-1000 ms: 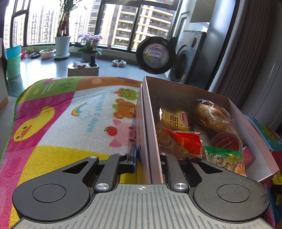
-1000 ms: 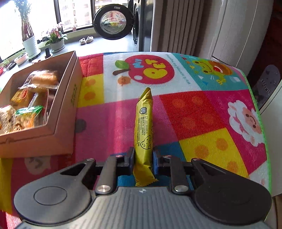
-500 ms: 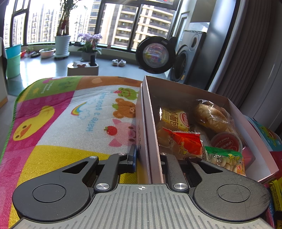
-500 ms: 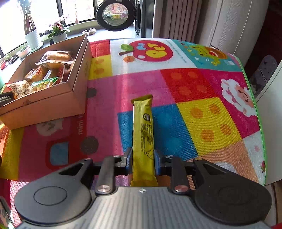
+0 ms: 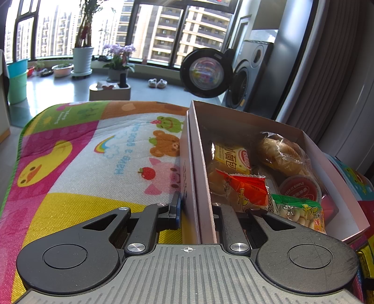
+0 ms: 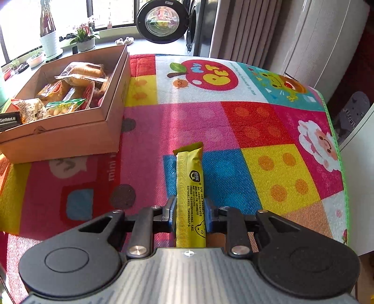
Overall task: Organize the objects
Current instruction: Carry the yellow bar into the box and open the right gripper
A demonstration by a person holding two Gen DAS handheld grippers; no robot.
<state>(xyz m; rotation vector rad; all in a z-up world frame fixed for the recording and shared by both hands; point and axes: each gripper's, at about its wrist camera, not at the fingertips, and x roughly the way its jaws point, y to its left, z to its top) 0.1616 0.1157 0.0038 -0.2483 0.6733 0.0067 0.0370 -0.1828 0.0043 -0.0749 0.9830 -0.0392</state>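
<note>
Long yellow snack bar clamped between the fingers of the right gripper, lengthwise along them, free end pointing away toward the far side of the colourful play mat. Far left, an open cardboard box packed with wrapped snacks. Left gripper pinched on the box's near left wall, one finger outside, one inside. Washing machine beyond the mat.

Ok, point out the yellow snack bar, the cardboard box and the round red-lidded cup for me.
yellow snack bar (image 6: 190, 187): right wrist view, middle of the wrapper, ahead of the gripper.
cardboard box (image 6: 70, 138): right wrist view, its near outer wall.
red-lidded cup (image 5: 300, 188): left wrist view, centre of the lid, inside the box.
</note>
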